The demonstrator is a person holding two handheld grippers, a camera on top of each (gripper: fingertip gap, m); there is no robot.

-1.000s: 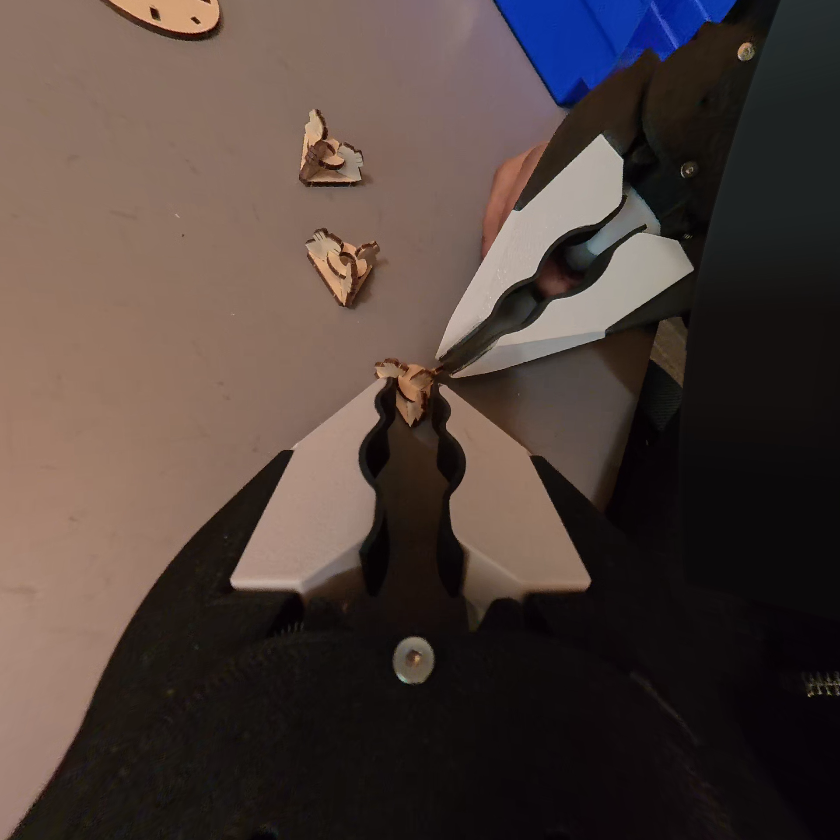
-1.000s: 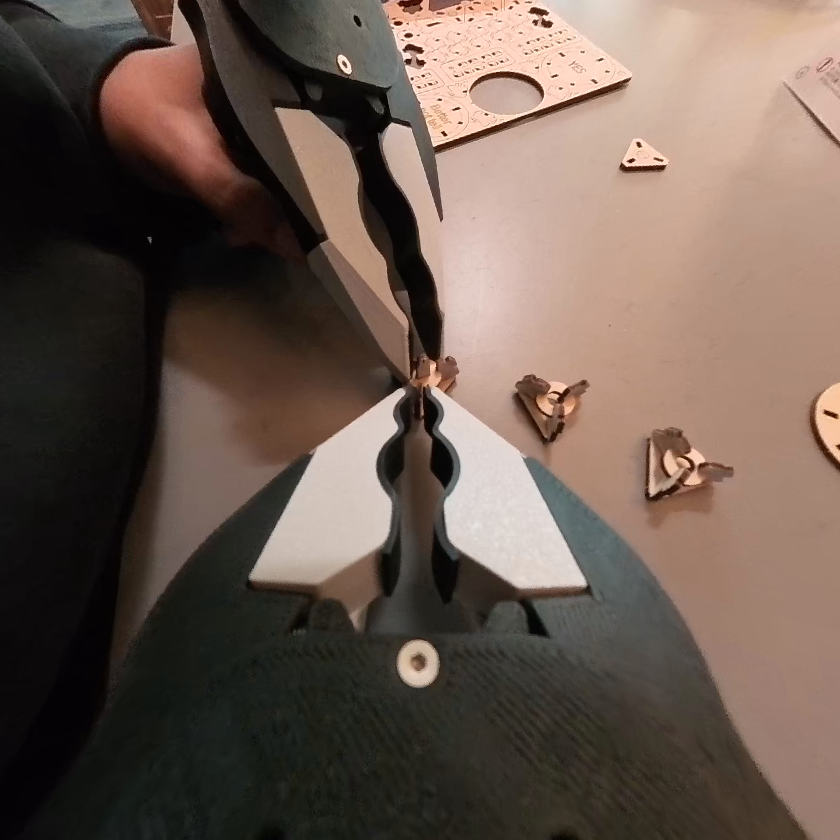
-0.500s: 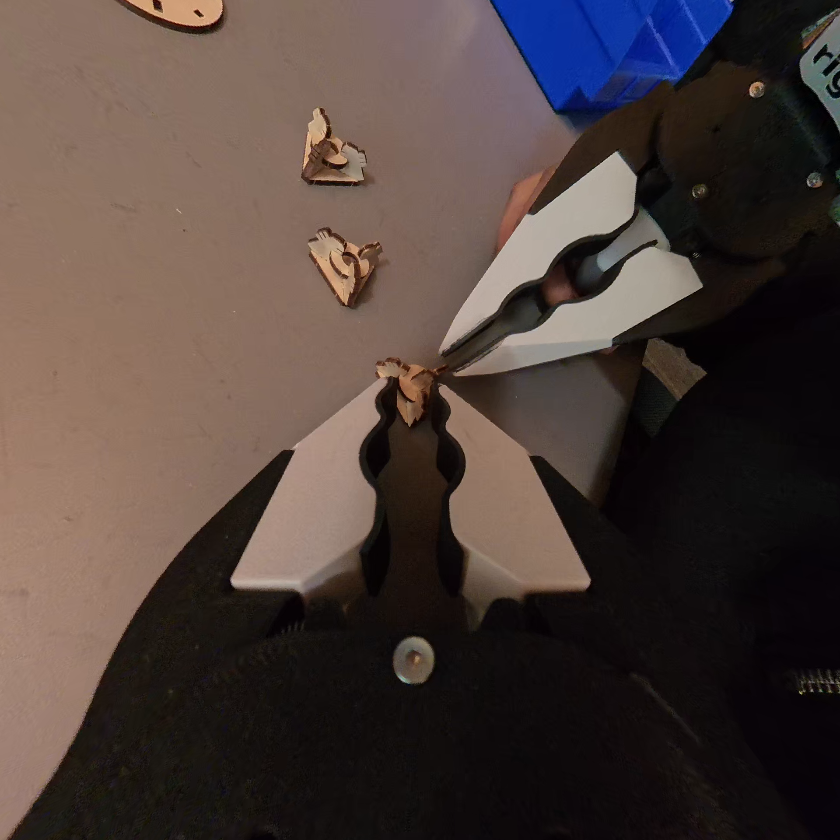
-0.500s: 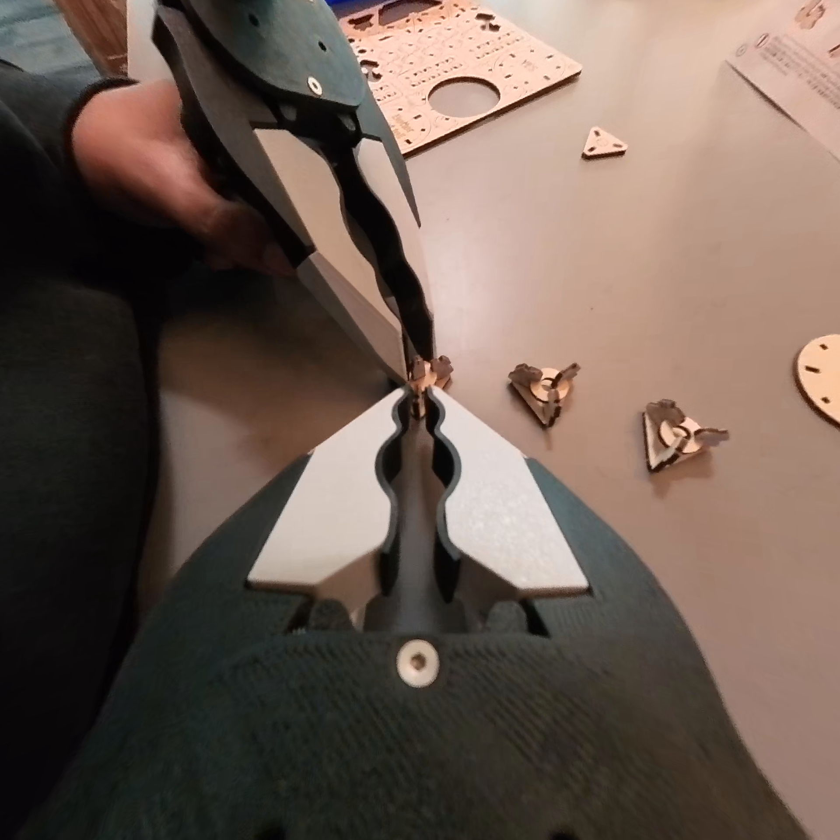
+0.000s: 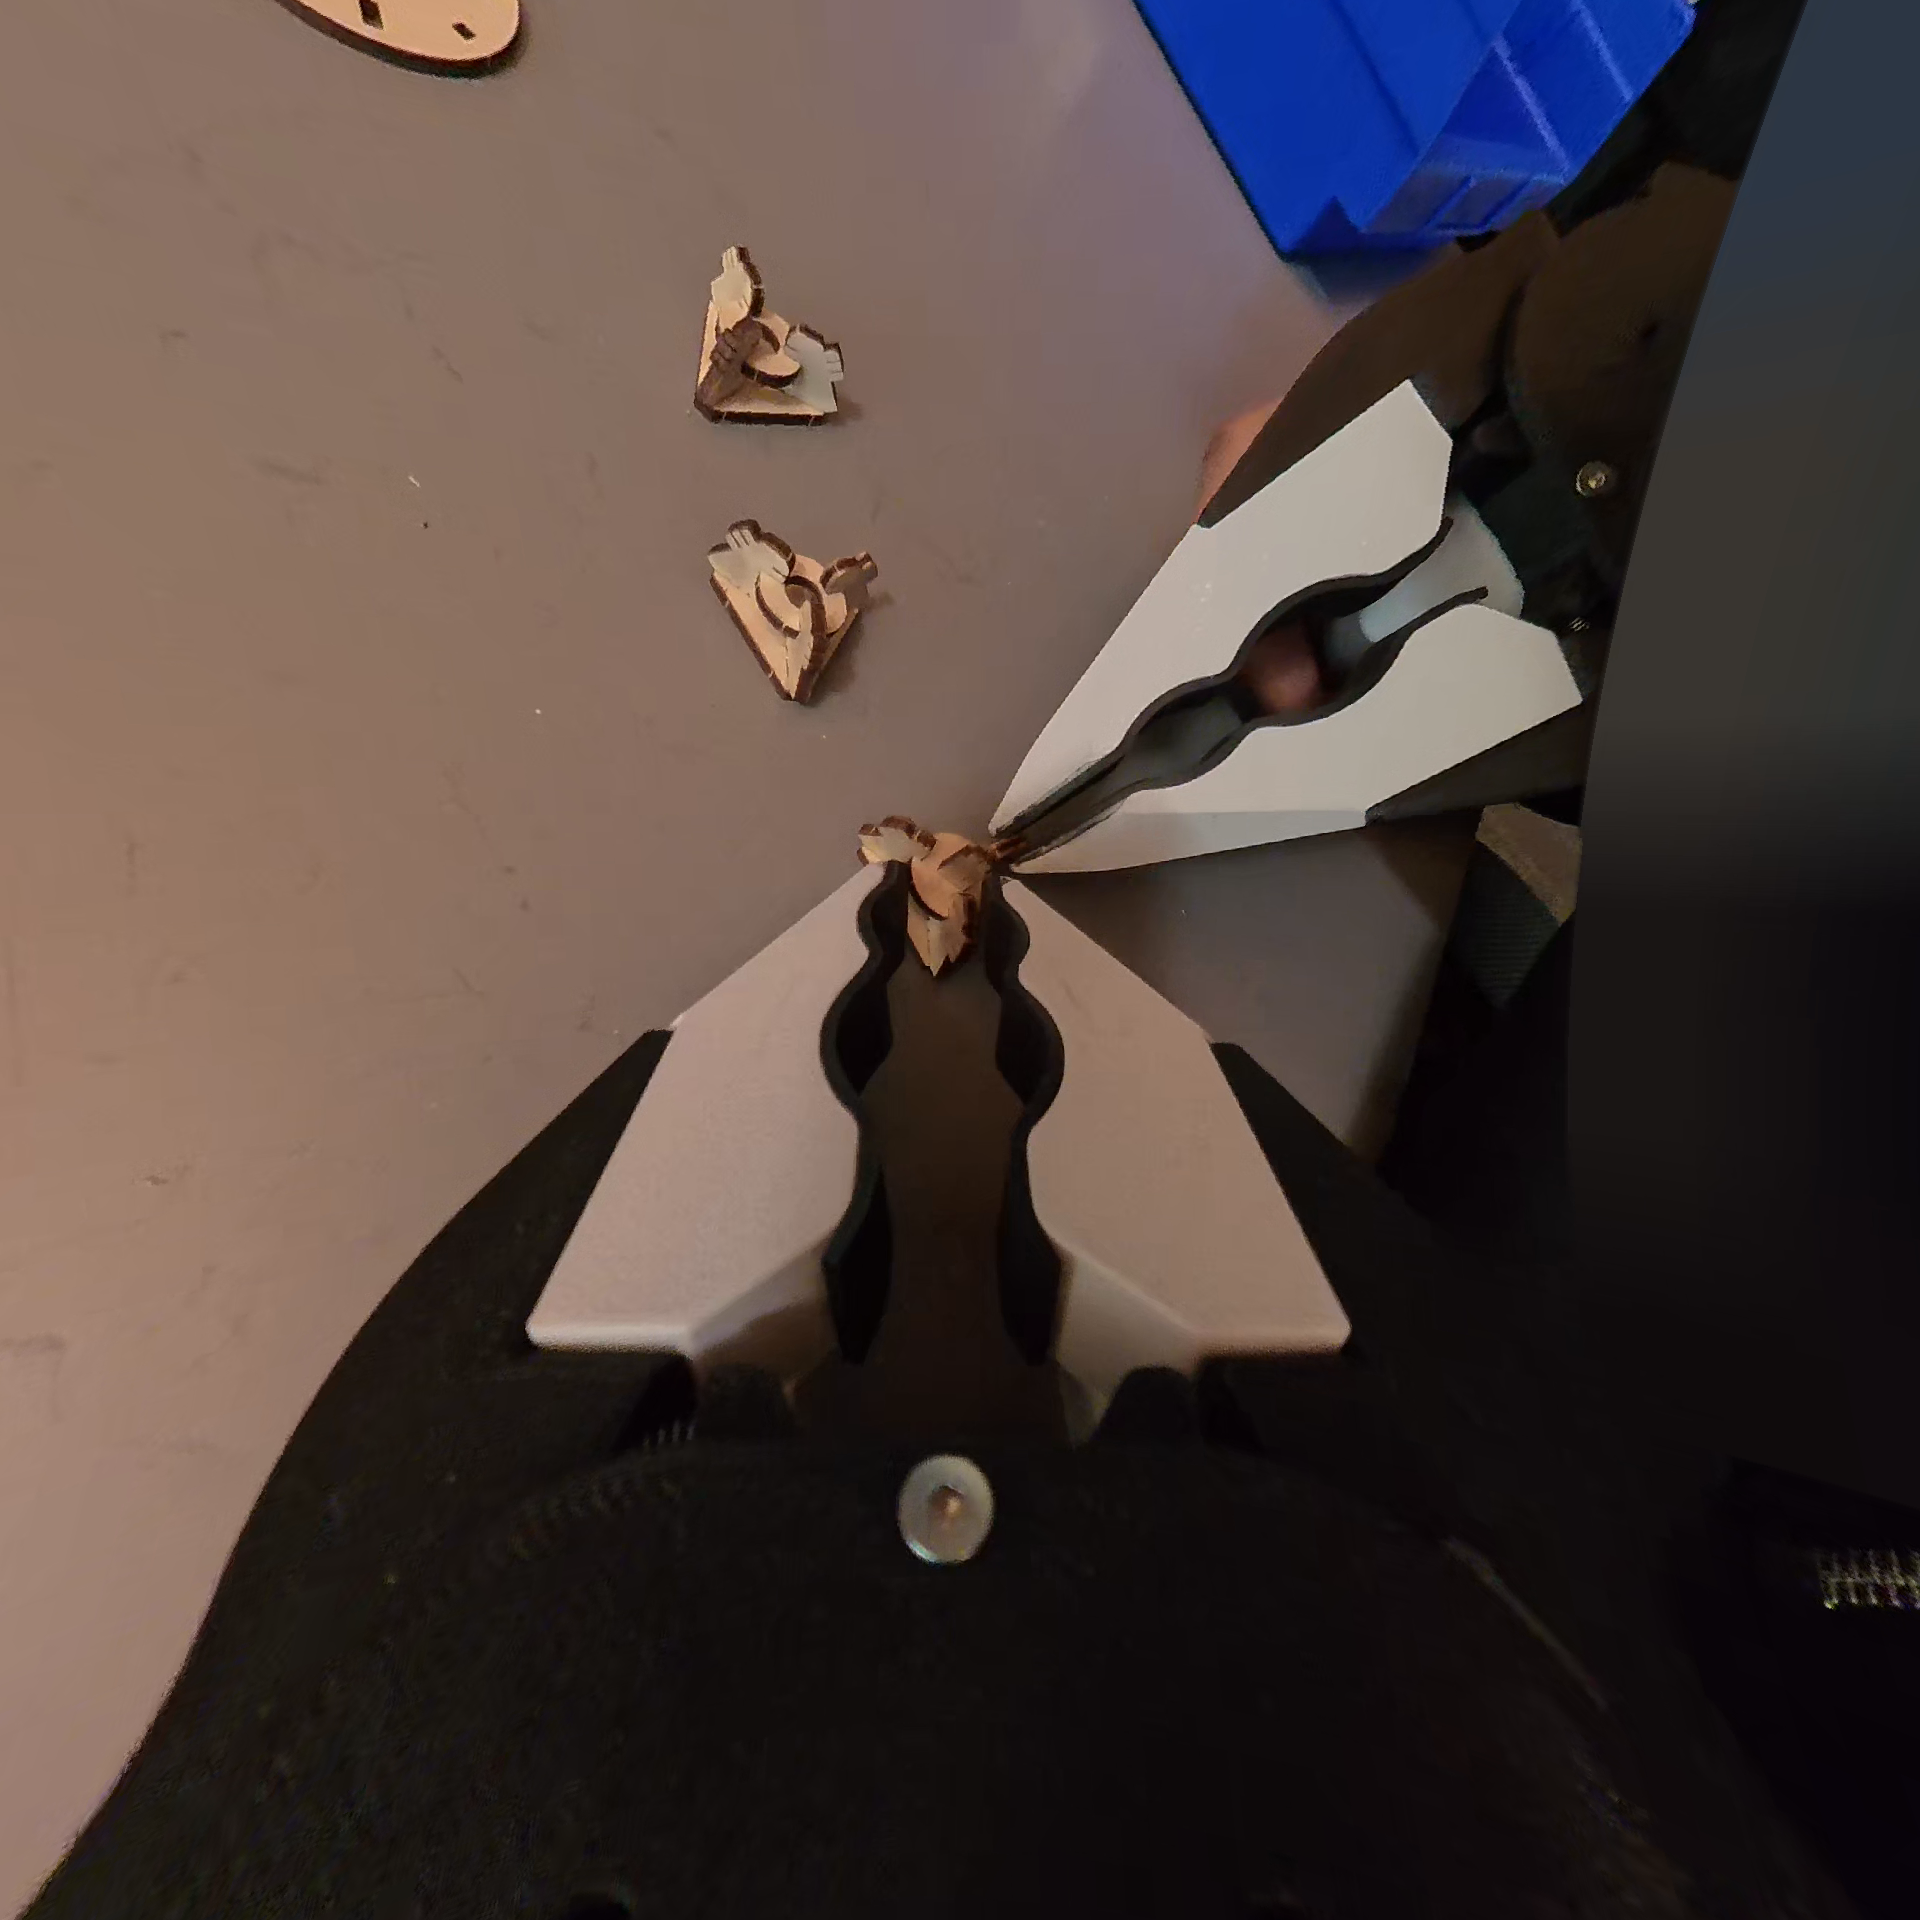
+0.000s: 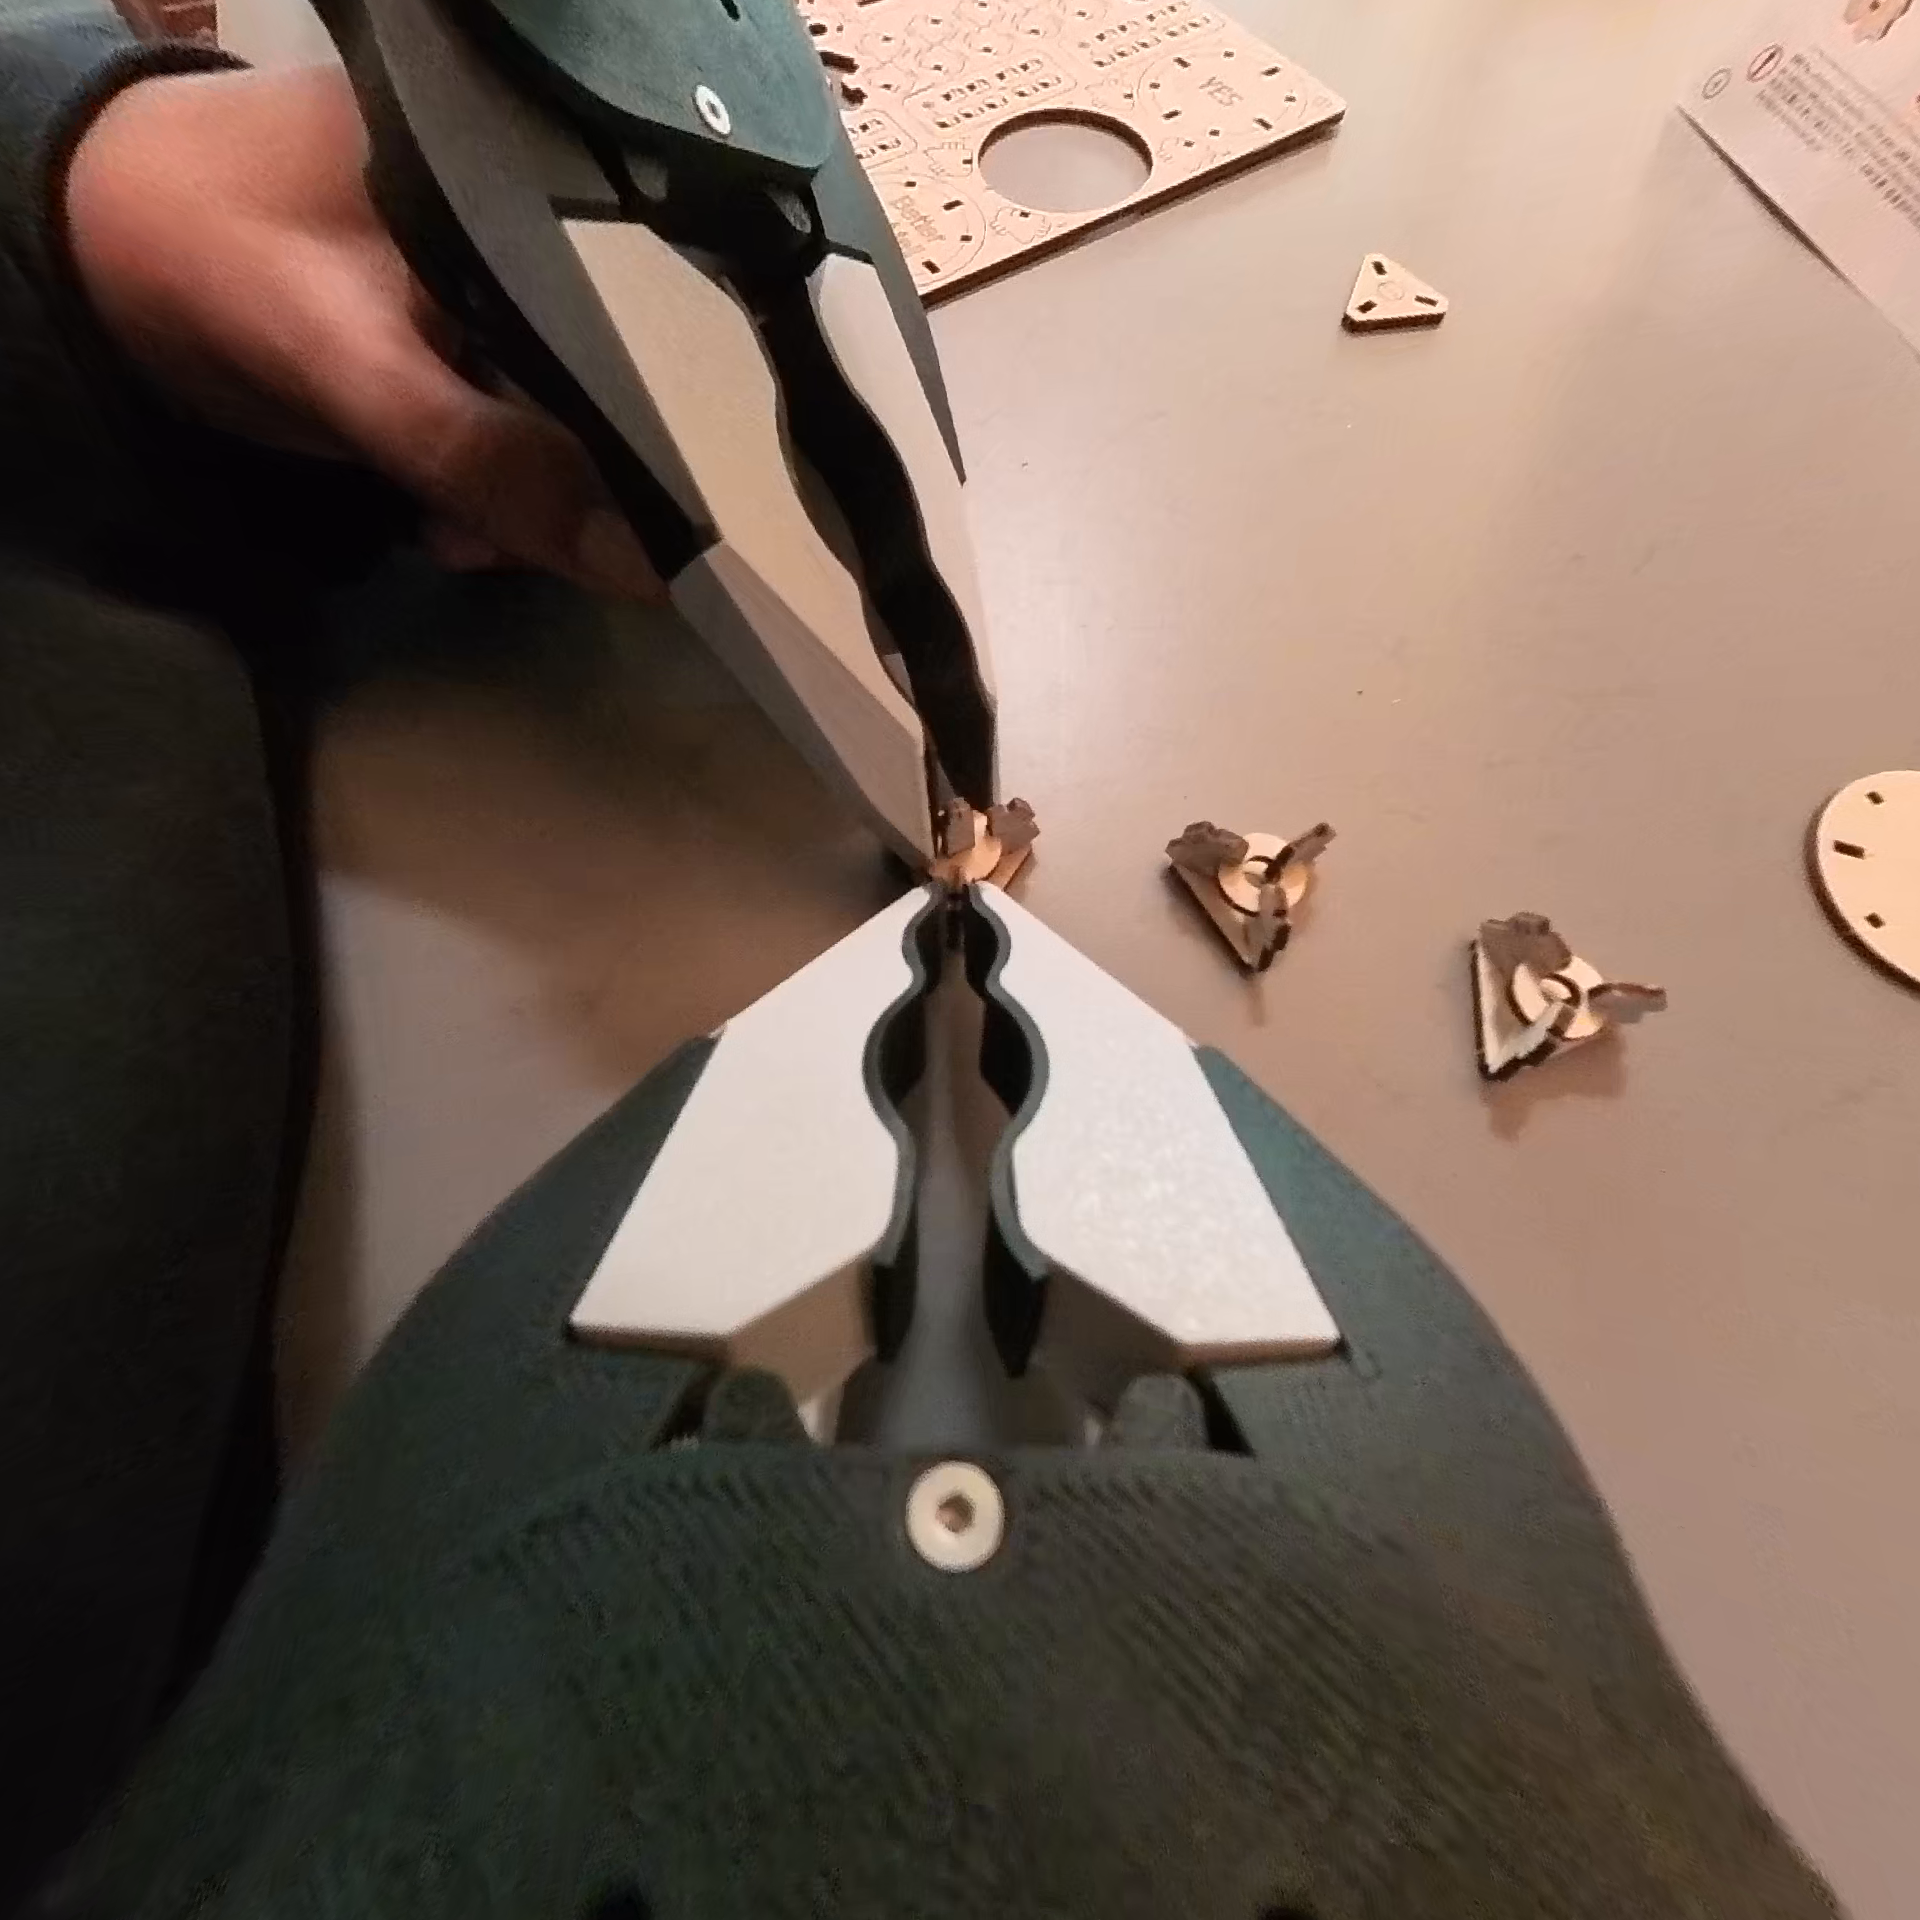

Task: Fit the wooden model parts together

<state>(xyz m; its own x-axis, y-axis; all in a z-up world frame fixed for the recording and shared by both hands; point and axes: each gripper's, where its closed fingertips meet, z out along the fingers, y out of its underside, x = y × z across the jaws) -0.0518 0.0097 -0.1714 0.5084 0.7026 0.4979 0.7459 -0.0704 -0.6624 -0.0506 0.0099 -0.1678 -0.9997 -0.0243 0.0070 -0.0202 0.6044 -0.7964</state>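
Where the two wrist views overlap, a grey tabletop [image 5: 312,935] carries everything, and it runs off frame on all sides. A blue bin [image 5: 1403,104] shows only in the left wrist view, cut by the top edge. The right wrist view alone has a laser-cut wooden sheet [image 6: 1091,135] with a round hole, a paper leaflet [image 6: 1818,177] cut off at the right, a flat wooden triangle [image 6: 1392,296], and the person's hand [image 6: 312,343] behind the left tool. A wooden disc [image 6: 1870,878] with slots is cropped in both views.

Left tool [image 5: 940,883] is clenched on a small wooden assembly [image 5: 940,894], a pale triangular plate with a disc and dark-edged leaf-like tabs slotted in, held just above or on the tabletop near its front edge; contact with the tabletop is hard to judge. Right tool [image 6: 951,899] has its tips closed on a thin tab at that assembly's edge; the tab is tiny and mostly hidden by the fingertips. The right wrist view is somewhat blurred.

Two finished wooden pieces of the same kind lie apart on the tabletop: nearer piece [image 5: 790,613], farther piece [image 5: 764,348], untouched.
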